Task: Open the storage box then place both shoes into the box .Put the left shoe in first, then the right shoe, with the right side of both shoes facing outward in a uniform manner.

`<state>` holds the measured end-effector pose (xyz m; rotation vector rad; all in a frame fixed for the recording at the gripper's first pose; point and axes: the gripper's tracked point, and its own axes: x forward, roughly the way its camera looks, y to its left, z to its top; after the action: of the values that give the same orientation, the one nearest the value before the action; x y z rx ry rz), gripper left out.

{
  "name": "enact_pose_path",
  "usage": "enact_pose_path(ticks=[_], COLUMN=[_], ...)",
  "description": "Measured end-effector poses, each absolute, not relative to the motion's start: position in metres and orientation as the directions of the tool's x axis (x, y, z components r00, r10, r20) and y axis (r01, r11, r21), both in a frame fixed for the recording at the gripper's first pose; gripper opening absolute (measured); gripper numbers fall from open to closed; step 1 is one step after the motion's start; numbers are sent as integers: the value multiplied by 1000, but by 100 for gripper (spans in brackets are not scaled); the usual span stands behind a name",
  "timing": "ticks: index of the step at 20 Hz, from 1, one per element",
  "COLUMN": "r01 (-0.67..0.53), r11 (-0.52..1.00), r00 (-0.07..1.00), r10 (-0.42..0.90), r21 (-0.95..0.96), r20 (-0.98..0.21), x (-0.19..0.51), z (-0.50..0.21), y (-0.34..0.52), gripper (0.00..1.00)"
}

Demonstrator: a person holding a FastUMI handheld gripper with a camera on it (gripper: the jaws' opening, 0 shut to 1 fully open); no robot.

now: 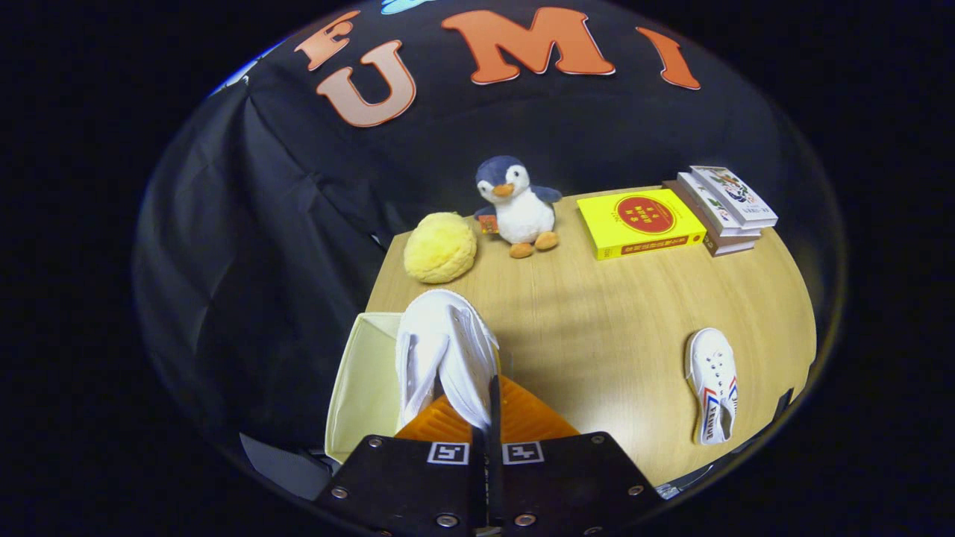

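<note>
My gripper (pixel 485 403) is shut on a white canvas shoe (pixel 446 350), both fingers pinching its side wall near the collar. The shoe hangs toe-forward above the wooden table (pixel 597 313), partly over the pale cream storage box (pixel 365 380), which lies just left of the fingers with its inside showing. The second white shoe (pixel 712 384), with red and blue side stripes, lies sole-down on the table well to the right of the fingers, toe pointing away from me.
Beyond the held shoe sit a fluffy yellow ball (pixel 440 247) and a penguin plush (pixel 520 207). A yellow book (pixel 640 221) and a stack of books (pixel 725 209) lie at the table's far right. Black cloth hangs behind and left.
</note>
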<state>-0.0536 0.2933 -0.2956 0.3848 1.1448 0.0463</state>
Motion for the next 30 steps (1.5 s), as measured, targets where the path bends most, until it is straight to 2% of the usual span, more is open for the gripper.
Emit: enact_pose_path(ticks=[7, 13, 21, 25, 27, 30], r01=[197, 234, 276, 211, 179, 164], r11=[928, 939, 933, 936, 925, 887], r00=[297, 207, 85, 2, 47, 124], r10=[250, 206, 215, 288, 331, 416], r21=[316, 253, 230, 282, 334, 432], r20=[-922, -956, -973, -958, -942, -901], x=[-52, -56, -74, -94, -86, -77], z=[-330, -379, -429, -435, -424, -390], y=[363, 395, 440, 450, 450, 440], gripper=[2, 3, 3, 15, 21, 40])
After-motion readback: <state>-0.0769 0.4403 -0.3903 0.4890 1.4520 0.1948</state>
